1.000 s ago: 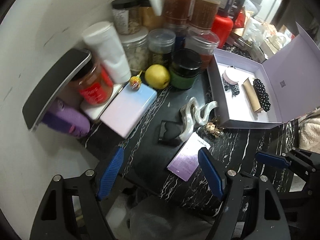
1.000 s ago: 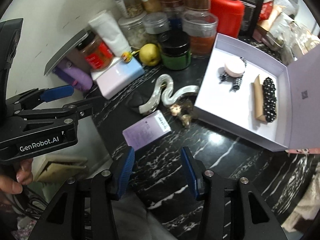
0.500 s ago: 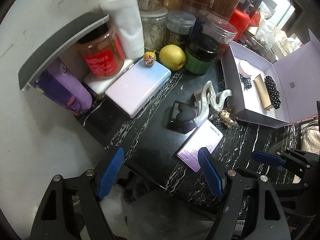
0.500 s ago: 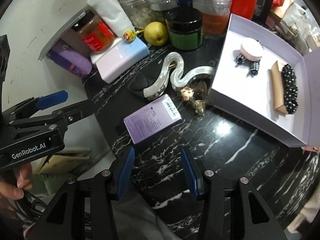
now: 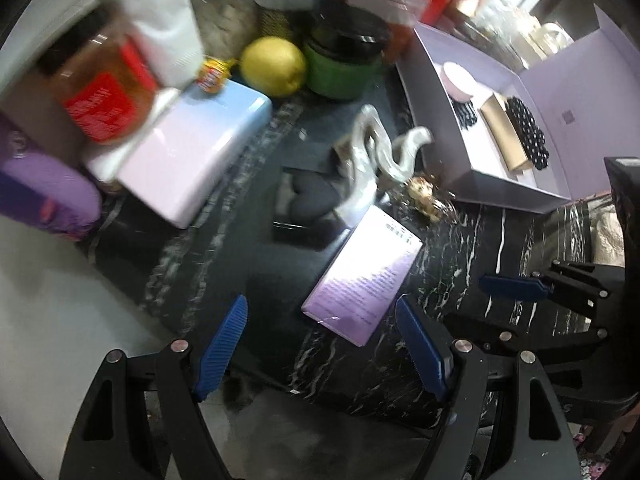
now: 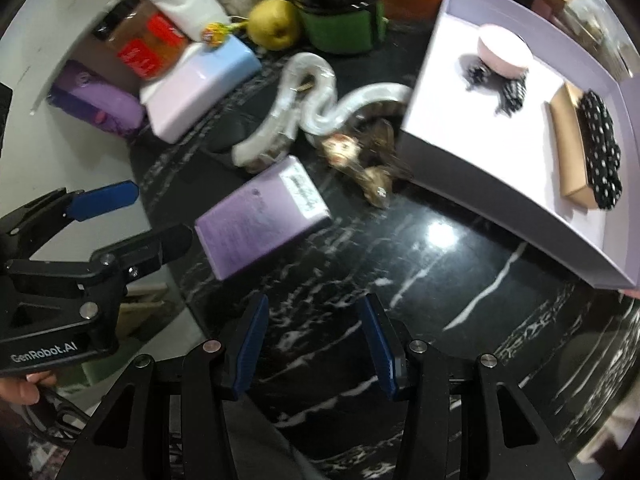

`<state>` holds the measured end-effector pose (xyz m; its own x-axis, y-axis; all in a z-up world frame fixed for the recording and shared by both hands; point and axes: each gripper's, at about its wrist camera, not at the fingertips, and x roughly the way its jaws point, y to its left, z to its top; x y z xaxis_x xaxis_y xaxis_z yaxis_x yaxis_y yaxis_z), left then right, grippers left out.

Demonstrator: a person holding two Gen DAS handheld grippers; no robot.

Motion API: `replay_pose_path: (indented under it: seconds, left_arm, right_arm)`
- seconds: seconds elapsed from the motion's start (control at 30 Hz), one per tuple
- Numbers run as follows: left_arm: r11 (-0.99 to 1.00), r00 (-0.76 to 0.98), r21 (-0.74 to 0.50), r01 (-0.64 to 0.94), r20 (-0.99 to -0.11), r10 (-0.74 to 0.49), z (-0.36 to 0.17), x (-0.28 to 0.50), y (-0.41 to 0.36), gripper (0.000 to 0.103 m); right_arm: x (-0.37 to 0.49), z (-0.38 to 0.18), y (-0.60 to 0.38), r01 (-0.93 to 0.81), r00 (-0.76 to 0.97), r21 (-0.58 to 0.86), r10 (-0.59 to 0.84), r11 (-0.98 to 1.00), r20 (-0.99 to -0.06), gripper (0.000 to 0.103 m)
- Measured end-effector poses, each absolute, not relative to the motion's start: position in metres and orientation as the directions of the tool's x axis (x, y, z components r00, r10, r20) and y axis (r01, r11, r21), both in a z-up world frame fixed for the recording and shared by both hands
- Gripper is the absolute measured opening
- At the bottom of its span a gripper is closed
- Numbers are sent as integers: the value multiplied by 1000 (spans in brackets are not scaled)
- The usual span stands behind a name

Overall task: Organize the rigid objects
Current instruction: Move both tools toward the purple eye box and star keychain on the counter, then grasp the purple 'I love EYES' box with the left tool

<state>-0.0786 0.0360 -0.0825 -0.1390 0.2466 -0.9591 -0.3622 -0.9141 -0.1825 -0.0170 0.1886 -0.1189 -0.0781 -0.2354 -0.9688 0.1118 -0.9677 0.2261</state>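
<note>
Hovering over the black marbled worktop (image 6: 400, 280), both claws point steeply down and grip nothing. Left claw (image 5: 320, 344): blue pads set wide, bare worktop and the near corner of the purple card box (image 5: 362, 276) between them, no contact. Right claw (image 6: 314, 338): pads at a narrower gap, empty, above bare worktop near the front edge. Purple card box lies flat near the front-left edge of the worktop. Just behind it: pearly wavy hair clip (image 6: 312, 108), partly over a dark heart-shaped item (image 5: 308, 196). Small gold-brown hair claw clip (image 6: 360, 160) sits between the card box and the open lilac gift box (image 6: 500, 196). Gift box at the right side holds a pink round piece (image 6: 505, 50), a black beaded strip (image 6: 600, 148) on tan card. Jars, a yellow fruit (image 6: 274, 22) and a pastel case (image 5: 192, 152) crowd the back-left corner. Left view is blurred.
</note>
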Motion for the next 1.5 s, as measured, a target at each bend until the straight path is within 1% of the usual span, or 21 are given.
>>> replay_pose_path:
  seconds: [0.1,0.33,0.67,0.7,0.73,0.8,1.0,1.3,1.4,1.5]
  left_arm:
    - [-904,-88,-202,-377,-964,252,-98,-80,47,77]
    - [-894,-32,-215,-394,-969,247,-119,-84,60,77]
    - [-891,-133,-112,-440,-973,187,-119,-78,75,77]
    - [-889,-141,-103,-447,-973,183,-119,-76,75,73]
    - [-885,-151,-97,-455,-971,184,-118,-73,75,66]
    - [-884,-153,-97,-457,-971,186,-116,-68,74,62]
    - [-906,-116,-149,-395,-971,210,-114,-60,52,55]
    - [-958,-147,-140,-250,-973,181,-109,-60,2,54]
    - [-967,-162,-131,-217,-972,168,-108,-64,-11,54]
    - [-972,-165,-137,-192,-972,170,-108,-67,-21,54]
  right_arm:
    - [-19,-122,199,89,-83,224,-232,-970,-969,48]
    - [-30,-122,217,38,-105,223,-226,-974,-968,48]
    - [-41,-119,220,23,-116,236,-237,-971,-965,48]
    - [-42,-118,219,23,-116,239,-240,-971,-964,48]
    - [-42,-118,219,24,-117,239,-240,-971,-964,48]
    - [-43,-117,218,28,-117,239,-241,-971,-963,48]
    - [-45,-112,210,58,-123,259,-265,-964,-956,48]
    - [-53,-107,181,131,-133,287,-303,-949,-944,48]
    - [-56,-107,172,146,-142,276,-297,-950,-944,48]
    - [-59,-111,170,115,-157,247,-263,-962,-952,48]
